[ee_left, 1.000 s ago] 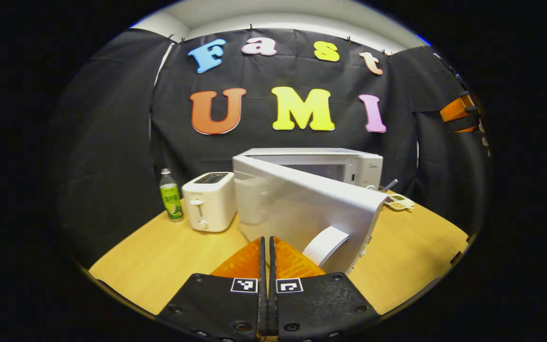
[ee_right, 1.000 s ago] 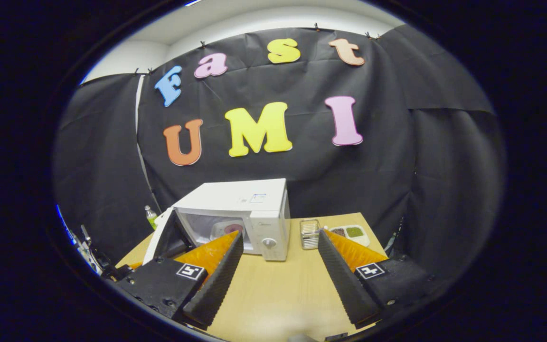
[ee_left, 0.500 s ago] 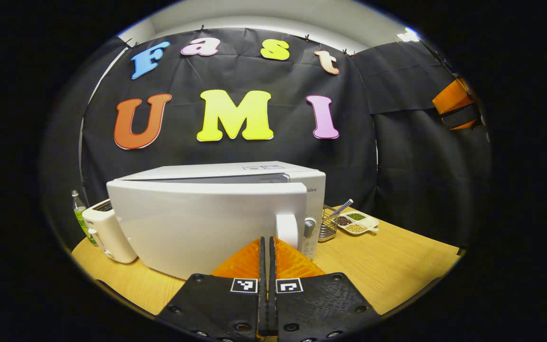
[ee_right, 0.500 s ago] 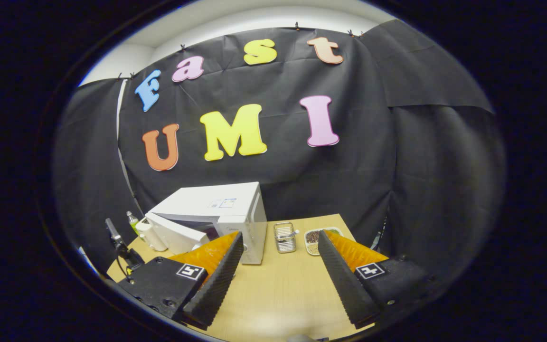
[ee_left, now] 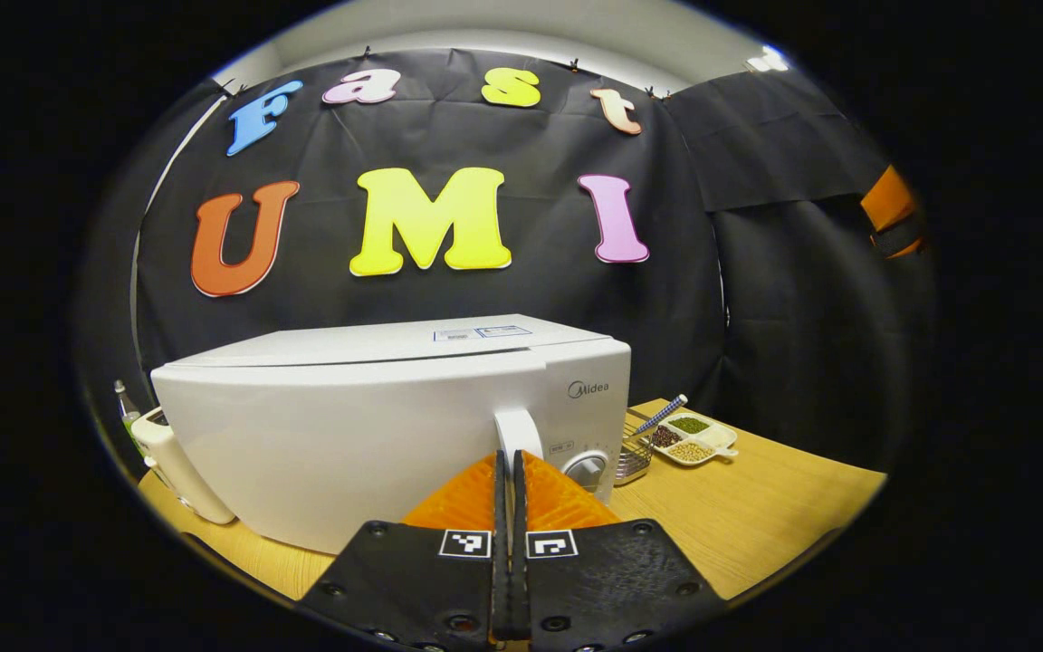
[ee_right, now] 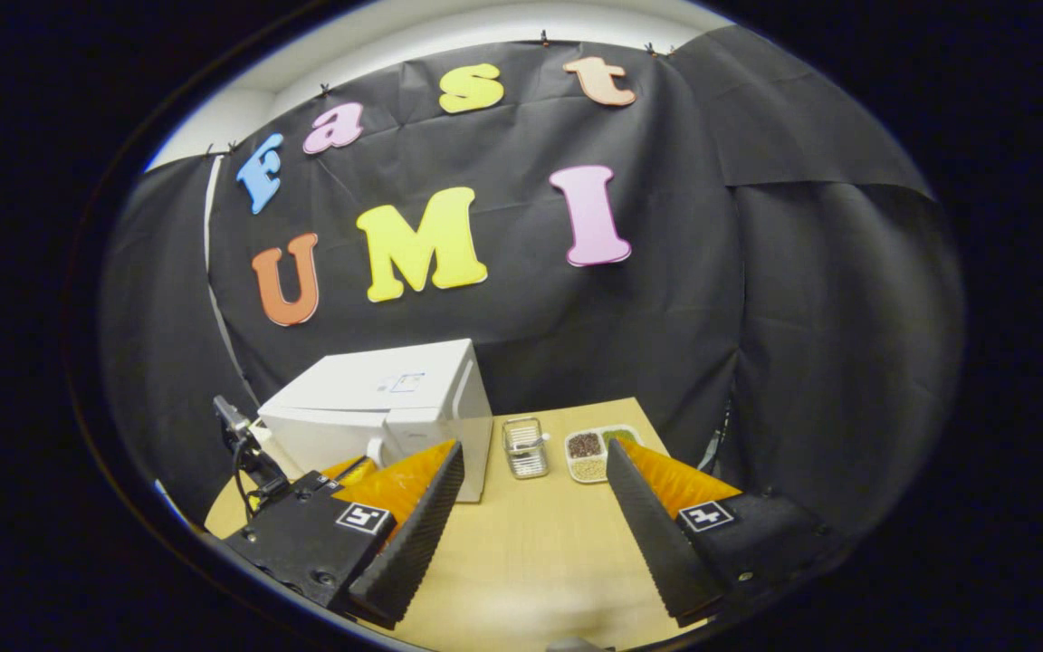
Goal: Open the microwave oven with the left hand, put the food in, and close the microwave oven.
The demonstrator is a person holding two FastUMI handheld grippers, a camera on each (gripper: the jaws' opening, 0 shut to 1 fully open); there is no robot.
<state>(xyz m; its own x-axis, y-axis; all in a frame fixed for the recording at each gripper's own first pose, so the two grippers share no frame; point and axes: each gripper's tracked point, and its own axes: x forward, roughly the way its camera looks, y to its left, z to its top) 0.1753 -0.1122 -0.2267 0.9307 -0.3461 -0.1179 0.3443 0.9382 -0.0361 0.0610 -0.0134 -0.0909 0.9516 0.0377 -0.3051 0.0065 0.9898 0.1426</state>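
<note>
On the bench (ee_left: 757, 493), the microwave oven (ee_left: 377, 426) stands with its door closed.
Left gripper view: the left claw (ee_left: 510, 471) is pressed closed, tips at the door handle (ee_left: 518, 435). Right gripper view: the right claw (ee_right: 531, 462) hangs wide open above the bench, the microwave oven beyond its left finger, a divided dish (ee_right: 592, 444) near.

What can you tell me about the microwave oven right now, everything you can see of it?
The microwave oven is a white box, glossy like painted metal or plastic, standing upright on the wooden table. Its door looks shut or all but shut. A white handle runs down the door's right edge beside a round knob. A sticker lies on top. The left gripper, fingers together, is at the handle. A toaster stands beside it.
</note>
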